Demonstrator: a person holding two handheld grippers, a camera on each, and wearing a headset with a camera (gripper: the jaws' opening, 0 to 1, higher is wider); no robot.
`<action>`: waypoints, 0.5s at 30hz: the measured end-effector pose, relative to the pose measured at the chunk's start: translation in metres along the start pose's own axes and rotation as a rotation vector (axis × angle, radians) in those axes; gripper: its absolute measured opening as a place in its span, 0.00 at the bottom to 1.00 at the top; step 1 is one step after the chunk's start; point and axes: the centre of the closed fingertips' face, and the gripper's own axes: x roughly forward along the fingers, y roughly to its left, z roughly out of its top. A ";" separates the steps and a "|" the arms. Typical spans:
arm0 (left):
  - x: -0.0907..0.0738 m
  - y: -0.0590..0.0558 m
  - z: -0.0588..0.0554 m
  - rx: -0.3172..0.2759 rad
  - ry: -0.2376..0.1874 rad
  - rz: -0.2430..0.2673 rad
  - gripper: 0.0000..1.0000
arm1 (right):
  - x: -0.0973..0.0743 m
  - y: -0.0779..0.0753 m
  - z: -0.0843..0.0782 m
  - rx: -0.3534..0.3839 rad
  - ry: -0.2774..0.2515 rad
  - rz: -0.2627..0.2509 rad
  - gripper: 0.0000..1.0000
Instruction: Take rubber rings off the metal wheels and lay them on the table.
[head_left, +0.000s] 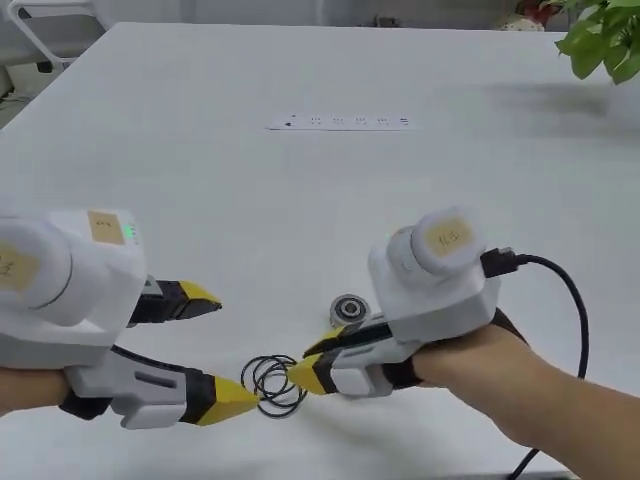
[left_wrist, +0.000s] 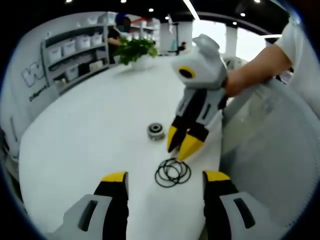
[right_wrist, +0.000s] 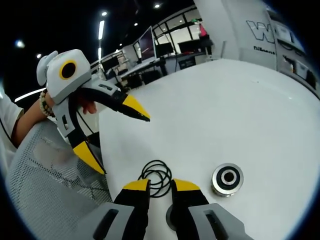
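A small pile of black rubber rings (head_left: 274, 382) lies on the white table (head_left: 300, 200) near its front edge. A bare metal wheel (head_left: 348, 308) rests flat just beyond them. My left gripper (head_left: 228, 348) stands wide open to the left of the rings, one tip almost touching them. My right gripper (head_left: 298, 365) points at the rings from the right, its jaws a narrow gap apart, tips at the pile's edge. In the left gripper view the rings (left_wrist: 172, 171) lie ahead of my open left gripper (left_wrist: 165, 176), with the wheel (left_wrist: 156, 131) behind. In the right gripper view the rings (right_wrist: 156, 176) reach up to the tips, the wheel (right_wrist: 227, 179) to their right.
A white power strip (head_left: 340, 122) is set into the table farther back. A green plant (head_left: 603, 40) stands at the far right corner. The right gripper's black cable (head_left: 570, 300) trails off the front edge. A mesh chair (right_wrist: 50, 170) sits by the table.
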 end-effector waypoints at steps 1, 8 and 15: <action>0.000 0.000 0.000 0.000 0.000 0.000 0.61 | -0.001 -0.001 0.001 0.001 -0.003 -0.001 0.15; 0.000 -0.001 -0.001 0.001 0.006 -0.002 0.61 | -0.006 0.000 0.007 -0.002 -0.009 0.003 0.20; -0.001 -0.001 0.000 0.002 0.000 -0.002 0.62 | -0.010 0.010 0.013 -0.054 -0.015 0.028 0.31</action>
